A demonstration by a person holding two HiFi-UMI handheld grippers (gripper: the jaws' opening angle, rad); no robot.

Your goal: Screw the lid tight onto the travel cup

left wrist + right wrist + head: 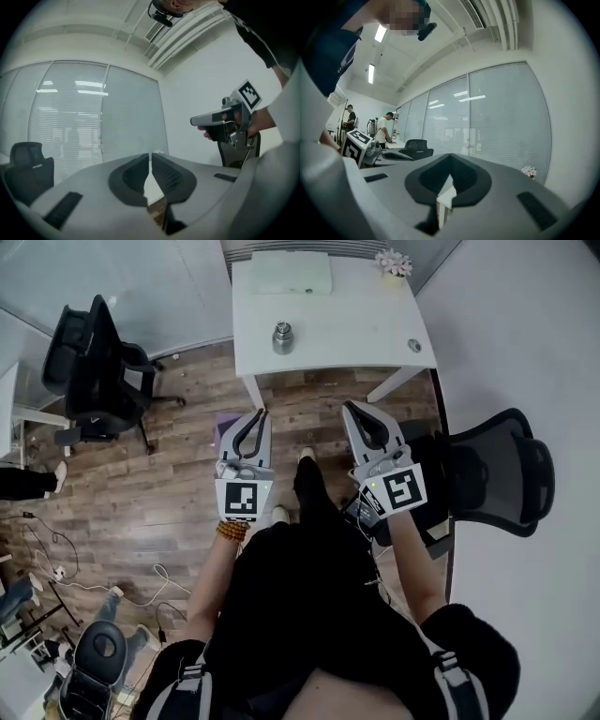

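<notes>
A black office chair (94, 371) stands at the far left. The left gripper (262, 414) hangs short of the desk (356, 324), fingers clenched on nothing. The travel cup (283, 337) stands upright on the desk, well apart from both grippers. The right gripper (348, 408) is likewise clenched and empty. A small round lid (413, 346) lies near the desk's right edge.

Travel cup (283, 337): bare metal, which I read as brushed steel with a dull sheen. Table (356, 324): smooth white top, matt. Floor (187, 456): brown wood-grain planks, low gloss. Left gripper (261, 413) and right gripper (349, 407): I see matt grey plastic shells; their pads (171, 176) are black, rubbery-looking and finely ribbed. Office chair (497, 470): black, matt
</notes>
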